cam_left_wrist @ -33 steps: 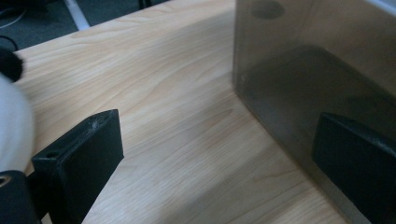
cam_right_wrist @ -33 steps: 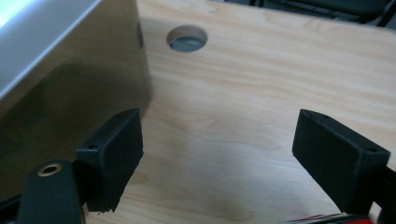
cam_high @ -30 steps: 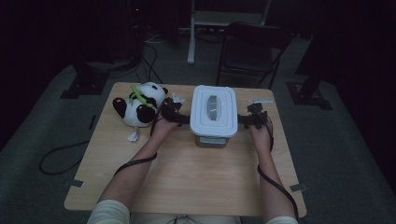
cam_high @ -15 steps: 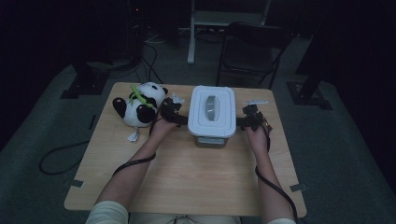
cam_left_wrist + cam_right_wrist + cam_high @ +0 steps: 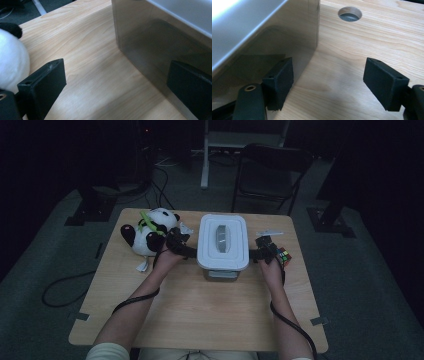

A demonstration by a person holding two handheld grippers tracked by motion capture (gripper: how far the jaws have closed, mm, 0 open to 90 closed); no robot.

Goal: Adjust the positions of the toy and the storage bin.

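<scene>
A box with a white lid [image 5: 223, 243] and see-through grey walls stands mid-table. My left gripper [image 5: 181, 245] lies level at its left side, open; in the left gripper view [image 5: 115, 80] only bare wood sits between the jaws, and the right-hand jaw rests close to the box wall [image 5: 150, 42]. My right gripper [image 5: 261, 252] is at the box's right side, open. Its jaws have just been closing a little, with nothing between them [image 5: 329, 80]. The left-hand jaw there stands beside the box wall [image 5: 262, 37].
A panda plush [image 5: 148, 233] lies just left of the left gripper, its white side [image 5: 10, 62] by the jaw. A colour cube [image 5: 284, 256] sits right of the right hand. The wooden table [image 5: 210, 320] has a cable hole [image 5: 350, 13].
The right gripper has edged leftward toward the box's right side. The left hand and the box have kept still.
</scene>
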